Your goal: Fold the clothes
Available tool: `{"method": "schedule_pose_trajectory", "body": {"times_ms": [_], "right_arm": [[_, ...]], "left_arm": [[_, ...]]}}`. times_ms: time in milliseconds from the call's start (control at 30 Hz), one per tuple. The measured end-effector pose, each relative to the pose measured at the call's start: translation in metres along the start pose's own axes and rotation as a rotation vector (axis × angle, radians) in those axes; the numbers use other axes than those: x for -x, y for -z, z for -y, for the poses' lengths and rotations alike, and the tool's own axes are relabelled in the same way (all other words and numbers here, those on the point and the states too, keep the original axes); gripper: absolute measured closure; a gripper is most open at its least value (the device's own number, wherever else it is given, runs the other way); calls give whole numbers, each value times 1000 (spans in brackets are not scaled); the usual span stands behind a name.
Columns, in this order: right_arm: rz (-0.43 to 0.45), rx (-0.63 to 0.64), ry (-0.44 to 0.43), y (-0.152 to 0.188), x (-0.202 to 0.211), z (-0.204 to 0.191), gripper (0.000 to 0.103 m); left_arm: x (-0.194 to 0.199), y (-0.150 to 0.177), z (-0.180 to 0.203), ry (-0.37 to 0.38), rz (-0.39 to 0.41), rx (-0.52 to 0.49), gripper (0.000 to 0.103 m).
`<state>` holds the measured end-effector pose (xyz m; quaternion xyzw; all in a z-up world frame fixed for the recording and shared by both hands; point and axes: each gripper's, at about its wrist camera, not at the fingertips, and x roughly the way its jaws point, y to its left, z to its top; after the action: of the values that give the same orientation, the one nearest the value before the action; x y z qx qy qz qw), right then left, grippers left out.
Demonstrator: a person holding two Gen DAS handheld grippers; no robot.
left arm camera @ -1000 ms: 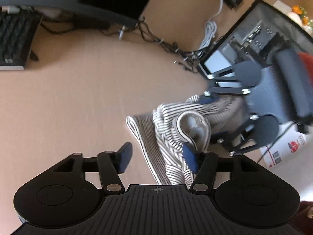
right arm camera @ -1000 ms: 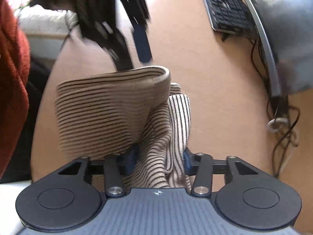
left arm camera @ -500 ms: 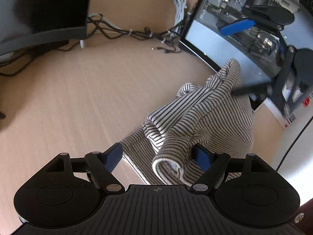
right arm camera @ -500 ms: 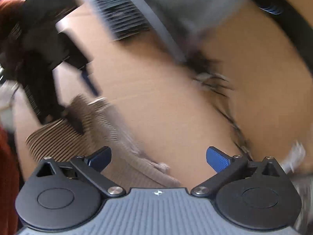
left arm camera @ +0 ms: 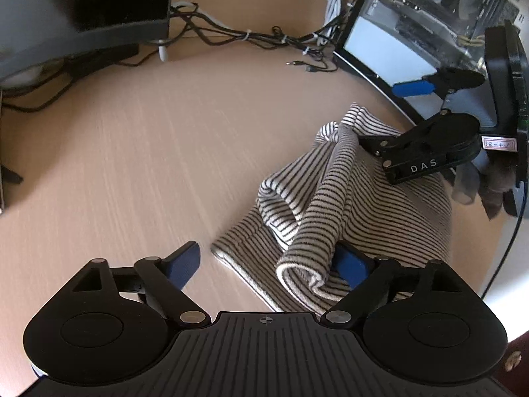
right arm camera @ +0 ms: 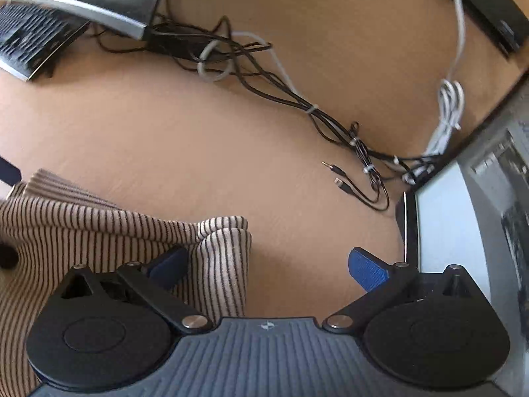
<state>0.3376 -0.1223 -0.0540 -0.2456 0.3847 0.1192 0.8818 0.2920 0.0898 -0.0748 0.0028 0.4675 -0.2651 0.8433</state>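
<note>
A beige garment with thin black stripes [left arm camera: 357, 205] lies bunched on the wooden desk [left arm camera: 139, 152]. My left gripper [left arm camera: 267, 264] is open, low over the garment's near edge; a rolled fold lies between its fingers against the right pad. The right gripper [left arm camera: 393, 115] shows in the left wrist view at the garment's far right end, open. In the right wrist view my right gripper [right arm camera: 267, 264] is open, with a fold of the garment [right arm camera: 218, 258] beside its left finger.
A bundle of black and white cables [left arm camera: 251, 36] runs along the back of the desk. A monitor [left arm camera: 76, 6] stands at back left, a keyboard [right arm camera: 29, 39] beside it. A computer case [left arm camera: 426, 26] stands at the right, close to the garment.
The right gripper let go of the garment, opened and swung to its far right end. The garment dropped and now lies lower on the desk. The left gripper stays open at the near edge.
</note>
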Motion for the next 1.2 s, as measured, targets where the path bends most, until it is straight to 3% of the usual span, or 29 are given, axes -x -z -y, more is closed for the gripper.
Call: {"method": "schedule_pose_trajectory", "body": {"times_ms": [100, 200, 367, 500, 567, 767, 900, 967, 1033, 1200], "right_arm": [[12, -114, -25, 7, -3, 10, 0], [16, -147, -19, 10, -2, 8, 0], [50, -174, -48, 10, 17, 20, 0], [54, -349, -233, 27, 56, 55, 0], [11, -424, -355, 43, 67, 68, 0], [-192, -537, -462, 89, 50, 65, 0], [-221, -778, -643, 96, 27, 69, 2], [-226, -774, -652, 88, 19, 63, 7], [-226, -694, -604, 77, 13, 54, 19], [-194, -634, -599, 42, -12, 52, 22]], "left_arm": [[18, -14, 7, 6, 41, -27, 16], [27, -32, 19, 40, 75, -93, 10], [-14, -54, 34, 70, -10, -176, 10], [-31, -53, 27, 104, -39, -119, 7], [-35, -50, 24, 118, -44, -95, 5], [-40, -40, 12, 161, -51, 17, 4], [-37, -32, 9, 162, -34, 64, 4], [-33, -27, 8, 153, -24, 76, 4], [-29, -22, 4, 148, -15, 95, 6], [-14, -5, -5, 127, 2, 157, 9]]}}
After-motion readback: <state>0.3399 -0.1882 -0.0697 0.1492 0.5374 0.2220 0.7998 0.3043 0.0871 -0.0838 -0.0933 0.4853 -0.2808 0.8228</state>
